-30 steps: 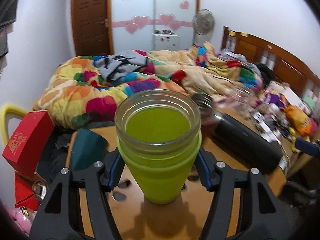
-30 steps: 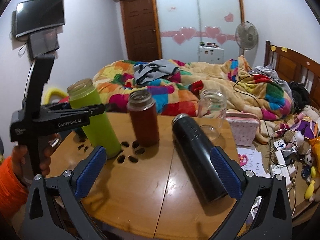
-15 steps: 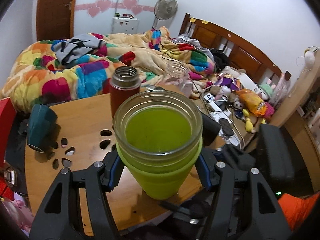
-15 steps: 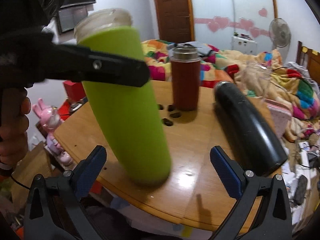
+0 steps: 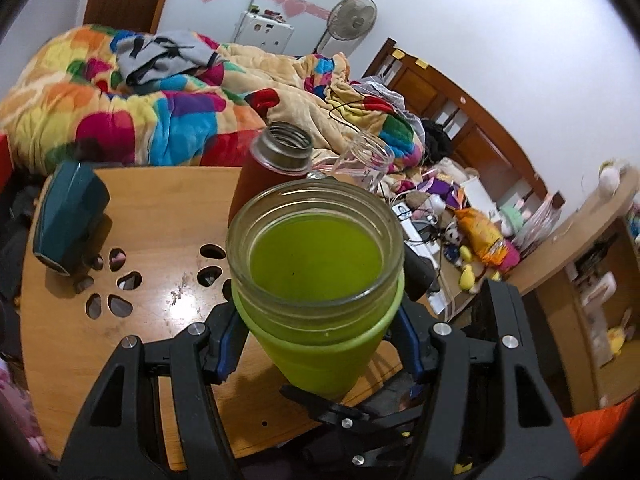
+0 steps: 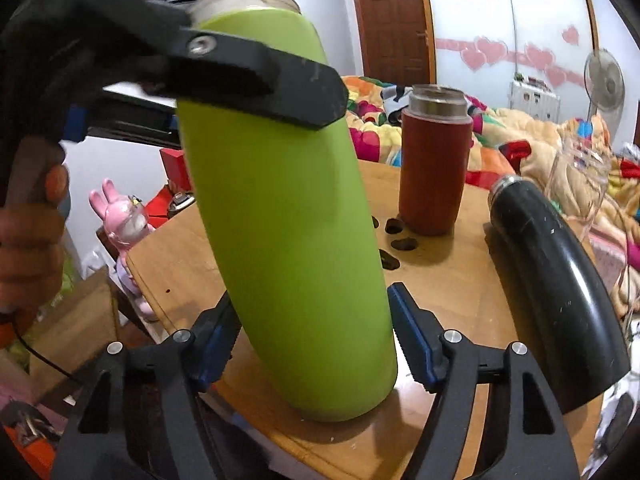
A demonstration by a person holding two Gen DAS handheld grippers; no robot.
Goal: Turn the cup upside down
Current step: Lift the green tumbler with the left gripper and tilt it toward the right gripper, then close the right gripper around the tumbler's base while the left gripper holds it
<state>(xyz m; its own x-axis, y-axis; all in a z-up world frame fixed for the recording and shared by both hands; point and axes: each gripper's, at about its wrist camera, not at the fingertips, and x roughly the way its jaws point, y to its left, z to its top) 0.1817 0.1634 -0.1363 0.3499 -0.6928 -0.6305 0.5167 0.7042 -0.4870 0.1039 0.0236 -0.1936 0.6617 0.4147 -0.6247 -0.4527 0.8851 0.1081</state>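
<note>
The tall lime-green cup (image 5: pixel 316 308) with a clear glass rim is upright with its mouth up. My left gripper (image 5: pixel 316 336) is shut on its upper part, just under the rim. In the right wrist view the cup (image 6: pixel 288 220) stands slightly tilted near the front edge of the round wooden table (image 6: pixel 448 292). My right gripper (image 6: pixel 312 344) has its blue pads on both sides of the cup's lower part, close to it; the right pad shows a narrow gap, so contact is unclear. The cup's base looks at or just above the table.
A red-brown flask (image 6: pixel 436 164) stands behind. A black bottle (image 6: pixel 560 288) lies on the right, with a clear glass jar (image 6: pixel 580 176) beyond it. A dark teal cup (image 5: pixel 68 216) lies at the table's left. A bed with a colourful blanket (image 5: pixel 152 108) lies beyond.
The left gripper carried the green cup to the table's front edge. The right gripper moved in and narrowed its fingers around the cup's lower part.
</note>
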